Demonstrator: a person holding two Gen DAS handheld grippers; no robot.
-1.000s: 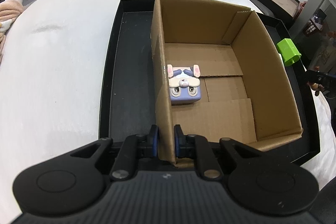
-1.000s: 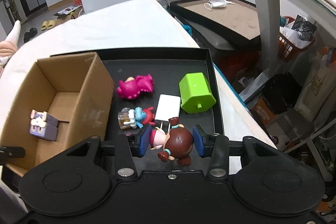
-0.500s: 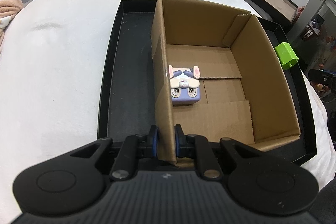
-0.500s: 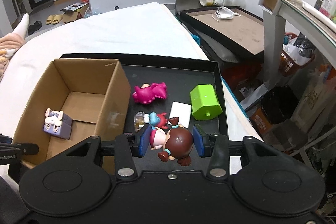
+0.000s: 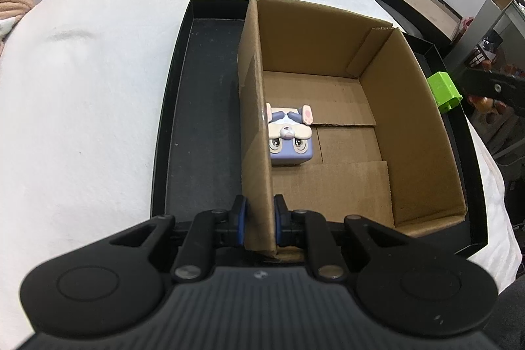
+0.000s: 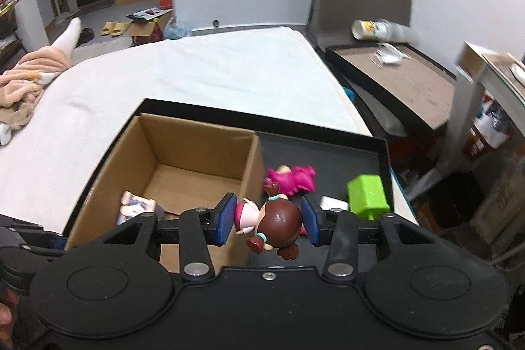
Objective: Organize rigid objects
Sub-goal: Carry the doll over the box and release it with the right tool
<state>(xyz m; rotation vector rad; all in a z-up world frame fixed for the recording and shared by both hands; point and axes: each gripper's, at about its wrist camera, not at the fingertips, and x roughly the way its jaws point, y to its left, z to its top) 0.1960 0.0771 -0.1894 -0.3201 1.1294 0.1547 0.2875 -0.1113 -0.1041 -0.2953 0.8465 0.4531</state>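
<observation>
Left gripper (image 5: 259, 217): jaws pinching the near left wall of the cardboard box (image 5: 407, 120), one blue pad on each face of it. Right gripper (image 6: 268, 220): jaws clamped on a brown-haired doll figure (image 6: 275, 222), held in the air above the box's right wall.

Only in the left wrist view: the box floor in full, with the purple bunny cube (image 5: 290, 138) face up against the left wall, and the bare left strip of the black tray (image 5: 200, 107).

Only in the right wrist view: on the tray right of the box, a magenta toy (image 6: 295, 179), a white block (image 6: 333, 204), and the green block (image 6: 367, 194) whole. In the left view just its edge past the box.

Beyond, a white bed (image 6: 213, 77), a tipped cup (image 6: 364, 29); printing unreadable.
</observation>
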